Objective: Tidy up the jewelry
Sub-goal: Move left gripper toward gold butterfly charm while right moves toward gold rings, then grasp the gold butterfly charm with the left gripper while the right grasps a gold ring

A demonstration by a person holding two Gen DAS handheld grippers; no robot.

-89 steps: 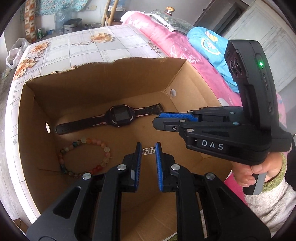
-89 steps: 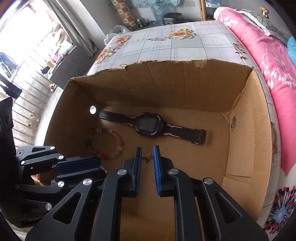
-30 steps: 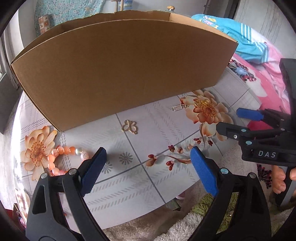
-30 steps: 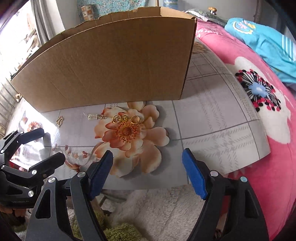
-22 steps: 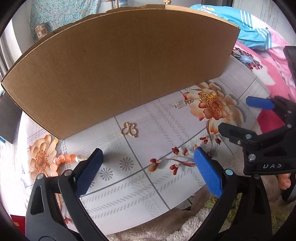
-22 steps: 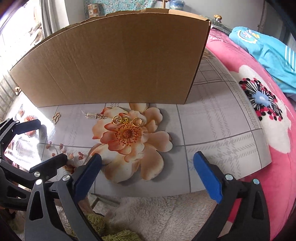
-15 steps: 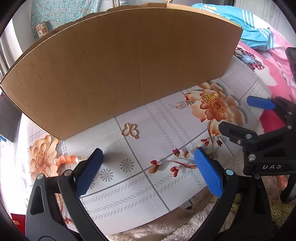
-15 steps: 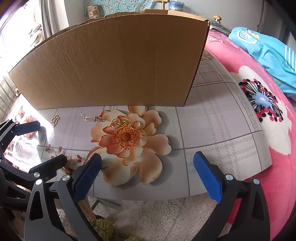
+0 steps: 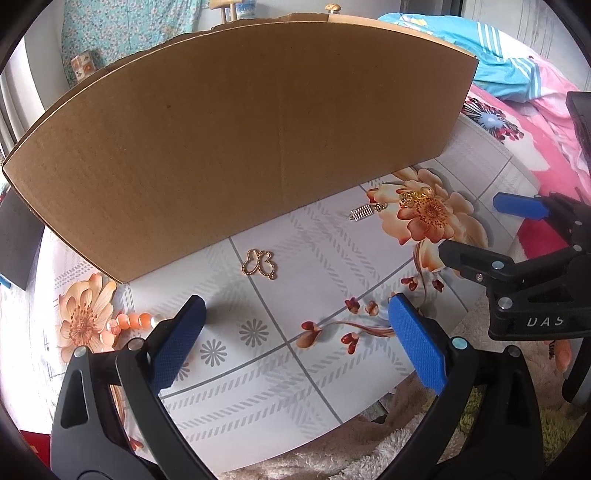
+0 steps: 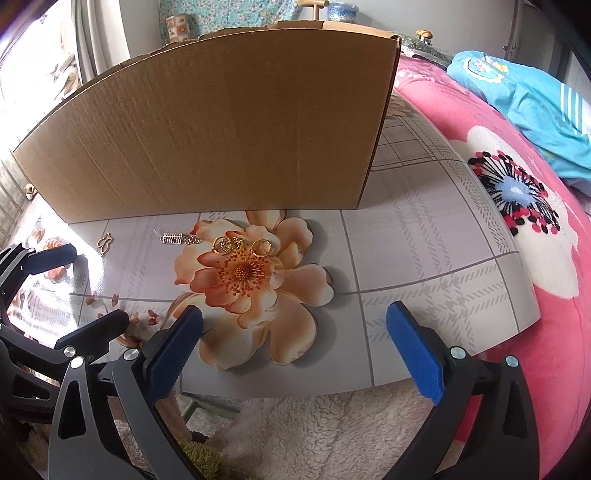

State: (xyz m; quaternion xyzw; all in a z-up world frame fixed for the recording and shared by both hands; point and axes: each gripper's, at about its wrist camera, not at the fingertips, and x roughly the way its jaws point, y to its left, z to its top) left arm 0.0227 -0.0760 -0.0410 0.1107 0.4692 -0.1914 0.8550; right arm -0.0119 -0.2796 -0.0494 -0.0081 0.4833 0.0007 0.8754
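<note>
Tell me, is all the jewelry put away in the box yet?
Not yet. Both hand-held grippers, left and right, are open and empty. Outside the cardboard box remain a butterfly charm, silver charm, gold rings and orange beads.

home bedroom | pink floral blanket (image 10: 517, 236) on bed beside table | blue garment (image 10: 524, 99) lying on it | floral tablecloth (image 10: 424, 258) | fluffy rug (image 10: 314, 435) below | patterned curtain (image 9: 122, 29) behind
</note>
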